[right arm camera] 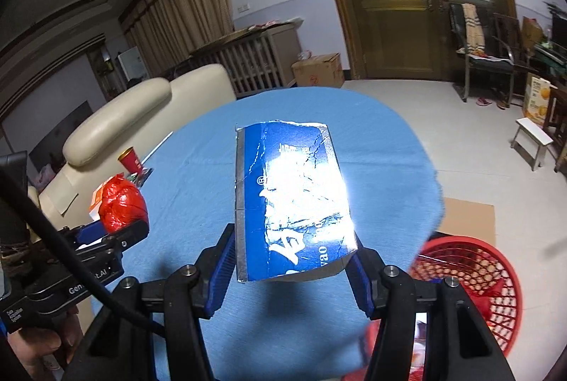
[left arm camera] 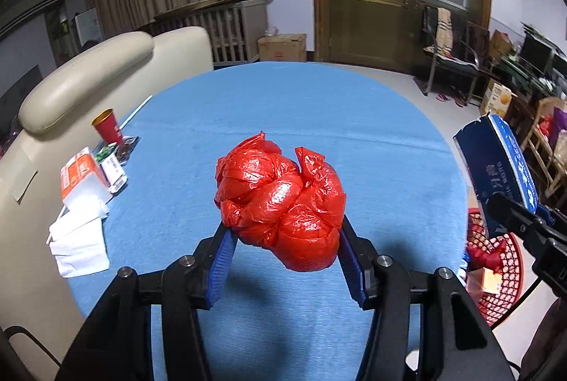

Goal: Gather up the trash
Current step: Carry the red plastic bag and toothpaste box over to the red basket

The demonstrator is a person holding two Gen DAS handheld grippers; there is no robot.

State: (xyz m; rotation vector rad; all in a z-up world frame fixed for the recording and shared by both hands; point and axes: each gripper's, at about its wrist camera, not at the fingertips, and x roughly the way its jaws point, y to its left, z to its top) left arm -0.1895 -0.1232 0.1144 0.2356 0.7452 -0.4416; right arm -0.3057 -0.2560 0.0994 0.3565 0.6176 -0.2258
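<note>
The left gripper clamps a knotted red plastic bag above the bench. The right gripper clamps a torn blue carton. Carry each fully over the red mesh basket before loosening its fingers.

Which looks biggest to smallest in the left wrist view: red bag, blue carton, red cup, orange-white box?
1. red bag, but it sits closest to the camera, held in the left gripper.
2. blue carton, partly cut off.
3. orange-white box.
4. red cup.
</note>
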